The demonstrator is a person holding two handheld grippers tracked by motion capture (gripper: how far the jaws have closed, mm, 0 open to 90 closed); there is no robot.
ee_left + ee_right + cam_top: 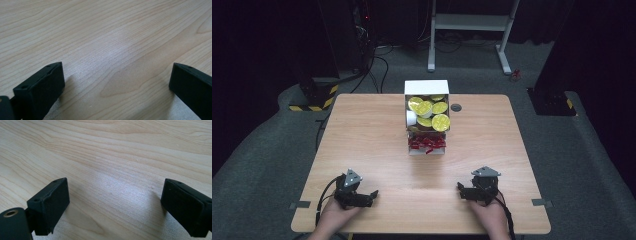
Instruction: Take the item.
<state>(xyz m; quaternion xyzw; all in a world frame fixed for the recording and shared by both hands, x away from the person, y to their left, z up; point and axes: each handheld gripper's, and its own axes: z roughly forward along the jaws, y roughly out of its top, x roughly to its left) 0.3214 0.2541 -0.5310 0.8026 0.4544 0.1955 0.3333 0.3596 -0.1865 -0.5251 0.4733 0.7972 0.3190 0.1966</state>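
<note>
At the near edge of the wooden table (pixel 377 150), the person's two hands rest with a gripper in each. The left gripper (pixel 371 196) lies low on the tabletop with its jaws pointing inward toward the middle; in the left gripper view (pixel 116 82) they stand wide apart, with only bare wood grain between them. The right gripper (pixel 460 190) mirrors it on the other side (a grey three-cornered plate sits on top of each), and in the right gripper view (pixel 115 200) its jaws are likewise spread wide over bare wood, holding nothing. A black cable trails back from each gripper toward the person's forearms.

Well ahead of both sets of jaws, roughly midway between them and toward the far half of the table, stands a white box (pixel 427 88) with its lid raised. Its far compartment holds small round cups with yellow lids (pixel 432 114), packed close together; its near compartment holds red packets (pixel 427 143), too small to tell more. Just beside the box, on the right gripper's side, a small dark round fitting (pixel 456 107) sits in the tabletop.

Beyond the table's far edge, on the grey floor, stands a white metal frame (pixel 472 22).
</note>
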